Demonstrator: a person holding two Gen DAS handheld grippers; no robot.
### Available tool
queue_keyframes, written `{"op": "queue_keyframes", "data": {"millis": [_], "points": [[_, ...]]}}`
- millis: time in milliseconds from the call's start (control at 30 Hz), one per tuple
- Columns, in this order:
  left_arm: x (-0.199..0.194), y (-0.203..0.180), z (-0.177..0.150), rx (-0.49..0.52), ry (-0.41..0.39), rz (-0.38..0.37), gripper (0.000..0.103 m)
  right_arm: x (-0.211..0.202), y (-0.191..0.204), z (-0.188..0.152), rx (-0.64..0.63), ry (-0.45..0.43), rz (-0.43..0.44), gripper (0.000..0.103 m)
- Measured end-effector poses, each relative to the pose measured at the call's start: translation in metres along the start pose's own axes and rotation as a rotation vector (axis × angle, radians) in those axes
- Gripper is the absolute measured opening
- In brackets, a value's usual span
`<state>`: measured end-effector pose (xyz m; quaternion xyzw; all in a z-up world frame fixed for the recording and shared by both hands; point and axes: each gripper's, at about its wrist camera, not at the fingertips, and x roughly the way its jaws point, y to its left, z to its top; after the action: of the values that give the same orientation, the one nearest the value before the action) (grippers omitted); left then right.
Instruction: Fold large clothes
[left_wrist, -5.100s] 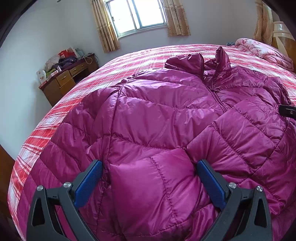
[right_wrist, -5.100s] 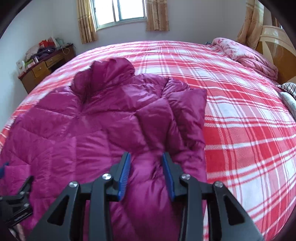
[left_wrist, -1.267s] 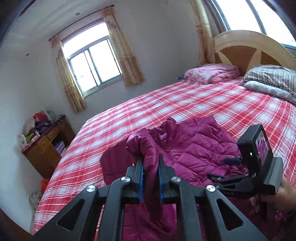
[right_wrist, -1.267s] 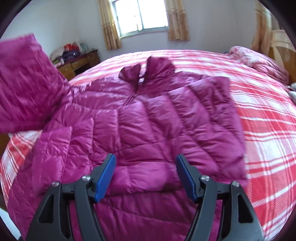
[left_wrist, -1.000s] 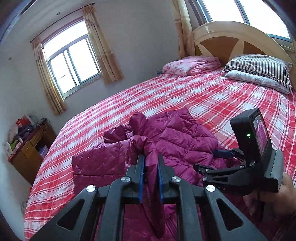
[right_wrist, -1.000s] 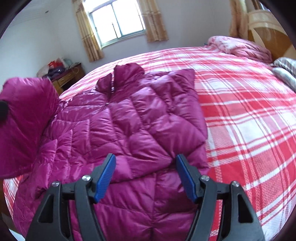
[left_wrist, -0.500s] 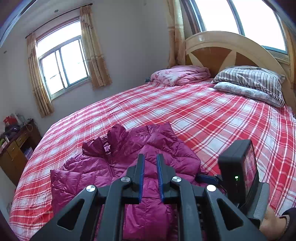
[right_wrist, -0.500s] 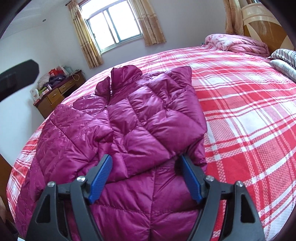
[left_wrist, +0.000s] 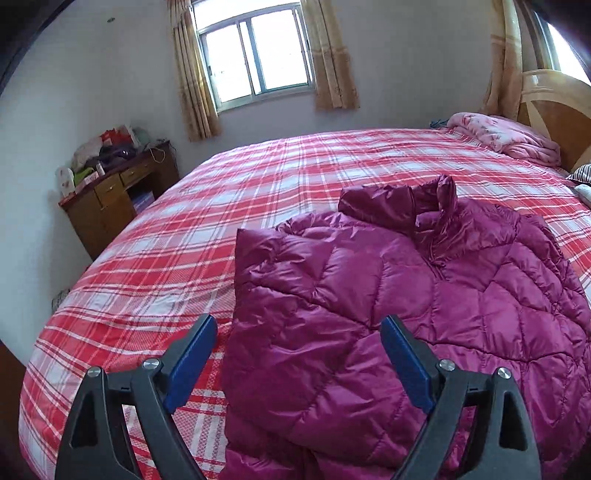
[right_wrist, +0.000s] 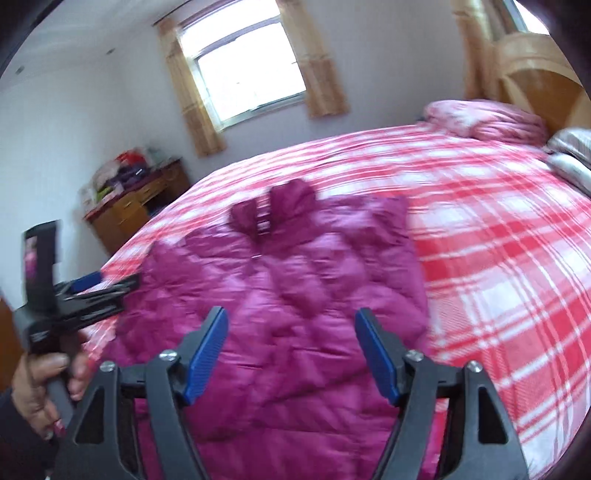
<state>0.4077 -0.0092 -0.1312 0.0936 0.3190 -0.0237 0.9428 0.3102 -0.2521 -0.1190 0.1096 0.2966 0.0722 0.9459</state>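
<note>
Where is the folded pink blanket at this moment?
In the left wrist view, the pink blanket lies at the far right corner of the plaid bed, beside the wooden headboard, well beyond the magenta jacket.

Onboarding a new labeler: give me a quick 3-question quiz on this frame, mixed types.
1. True or false: the left gripper is shut on the jacket.
2. Multiple choice: where does the jacket lie? A) on the dresser B) on the bed C) on the pillow
3. Fill in: the right gripper is ____, holding nothing.

Key: 1 false, its jaws stand wide apart; 2 B; 3 open.
</note>
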Motion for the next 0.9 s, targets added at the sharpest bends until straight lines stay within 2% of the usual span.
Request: {"op": "queue_keyframes", "data": {"millis": [133, 200, 267, 433, 600, 700, 800, 900], "points": [[0.019, -0.017, -0.013, 0.04, 0.057, -0.035, 0.09, 0.031, 0.029, -0.003, -0.104, 0.099, 0.001, 0.057], [0.025, -0.029, -0.02, 0.076, 0.068, -0.029, 0.09, 0.045, 0.029, -0.013, -0.115, 0.16, -0.01, 0.049], [0.026, -0.036, -0.026, 0.107, 0.058, -0.026, 0.09, 0.053, 0.023, -0.027, -0.119, 0.197, -0.03, 0.047], [0.02, -0.035, -0.023, 0.107, 0.053, -0.048, 0.09, 0.053, 0.006, -0.046, -0.101, 0.209, -0.027, 0.047], [0.004, -0.023, -0.003, 0.044, -0.019, -0.058, 0.091, 0.048, 0.005, -0.056, -0.112, 0.181, -0.044, 0.046], [0.025, -0.031, 0.005, 0.059, 0.035, -0.07, 0.091, 0.042, 0.01, -0.059, -0.124, 0.166, -0.065, 0.046], [0.059, -0.036, 0.001, 0.069, 0.151, -0.055, 0.091, 0.037, 0.01, -0.064, -0.122, 0.156, -0.068, 0.046], [0.065, -0.039, 0.0, 0.072, 0.163, -0.053, 0.093, 0.037, 0.012, -0.066, -0.13, 0.157, -0.076, 0.046]]}}
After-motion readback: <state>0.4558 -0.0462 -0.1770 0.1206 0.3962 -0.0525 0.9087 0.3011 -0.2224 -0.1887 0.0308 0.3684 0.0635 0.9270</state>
